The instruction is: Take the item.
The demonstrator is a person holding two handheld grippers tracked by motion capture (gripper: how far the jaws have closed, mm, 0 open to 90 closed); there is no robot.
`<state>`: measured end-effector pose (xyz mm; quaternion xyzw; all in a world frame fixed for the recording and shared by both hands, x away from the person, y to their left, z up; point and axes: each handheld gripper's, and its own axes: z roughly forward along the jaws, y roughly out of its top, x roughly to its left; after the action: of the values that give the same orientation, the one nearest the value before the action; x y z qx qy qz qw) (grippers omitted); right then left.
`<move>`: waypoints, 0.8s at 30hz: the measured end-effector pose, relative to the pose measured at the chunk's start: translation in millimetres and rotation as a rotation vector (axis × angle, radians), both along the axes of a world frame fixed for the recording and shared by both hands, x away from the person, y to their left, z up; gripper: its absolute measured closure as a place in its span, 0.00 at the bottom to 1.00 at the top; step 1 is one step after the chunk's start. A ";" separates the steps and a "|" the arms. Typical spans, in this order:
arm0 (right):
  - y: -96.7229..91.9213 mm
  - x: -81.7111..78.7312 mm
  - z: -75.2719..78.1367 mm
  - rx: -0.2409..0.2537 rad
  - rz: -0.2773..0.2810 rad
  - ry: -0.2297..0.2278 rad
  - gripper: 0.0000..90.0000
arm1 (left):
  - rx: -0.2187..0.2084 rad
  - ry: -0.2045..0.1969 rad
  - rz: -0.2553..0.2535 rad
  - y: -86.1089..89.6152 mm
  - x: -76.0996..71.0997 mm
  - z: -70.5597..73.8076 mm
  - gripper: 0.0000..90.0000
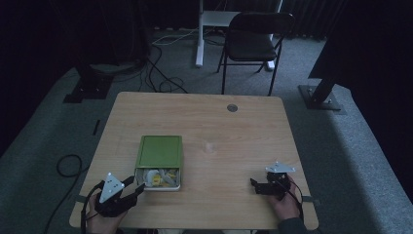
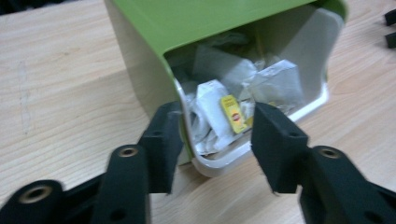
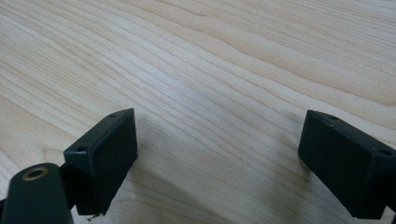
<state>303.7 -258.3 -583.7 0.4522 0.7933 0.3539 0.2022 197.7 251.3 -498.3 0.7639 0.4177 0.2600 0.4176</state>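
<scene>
A white box (image 1: pixel 158 185) with a green sliding lid (image 1: pixel 159 151) lies left of the table's middle. Its near end is uncovered and shows several paper tea bags (image 1: pixel 157 177). In the left gripper view the green lid (image 2: pixel 205 18) covers the far part, and a tea bag with a yellow tag (image 2: pixel 233 114) lies on the pile. My left gripper (image 1: pixel 137 187) (image 2: pixel 217 140) is open and straddles the box's near corner, one jaw outside the wall and the other by the open end. At the table's right front my right gripper (image 1: pixel 254 186) (image 3: pixel 217 149) stands open over bare wood.
The wooden table (image 1: pixel 204 117) has a round cable hole (image 1: pixel 232 107) at the back, and a small pale thing (image 1: pixel 209 146) sits near its middle. A black folding chair (image 1: pixel 253 41) stands behind the table. Cables (image 1: pixel 68 165) lie on the floor to the left.
</scene>
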 end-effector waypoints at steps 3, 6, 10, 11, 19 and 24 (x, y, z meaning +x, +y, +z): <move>0.0 0.0 0.0 0.000 0.000 0.000 0.12 | -0.001 -0.006 -0.014 -2.5 -3.2 2.5 0.64; 0.0 0.0 0.0 0.000 0.000 0.000 0.12 | 0.010 -0.003 -0.049 -9.6 -2.7 3.2 0.65; 0.0 0.0 0.0 0.000 0.000 0.000 0.12 | 0.023 0.011 -0.081 -19.6 3.2 -0.1 0.69; 0.0 0.0 0.0 0.000 0.000 0.000 0.12 | 0.034 0.019 -0.108 -27.9 7.9 -2.8 0.69; 0.0 0.0 0.0 0.000 0.000 0.000 0.12 | 0.082 0.055 -0.162 -50.3 25.0 -15.7 0.81; 0.0 0.0 0.0 0.000 0.000 0.000 0.13 | 0.103 0.070 -0.150 -55.6 33.2 -22.0 0.88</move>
<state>303.7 -258.3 -583.7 0.4523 0.7933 0.3539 0.2022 230.8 195.7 -520.3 0.8222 0.3597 0.2222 0.3812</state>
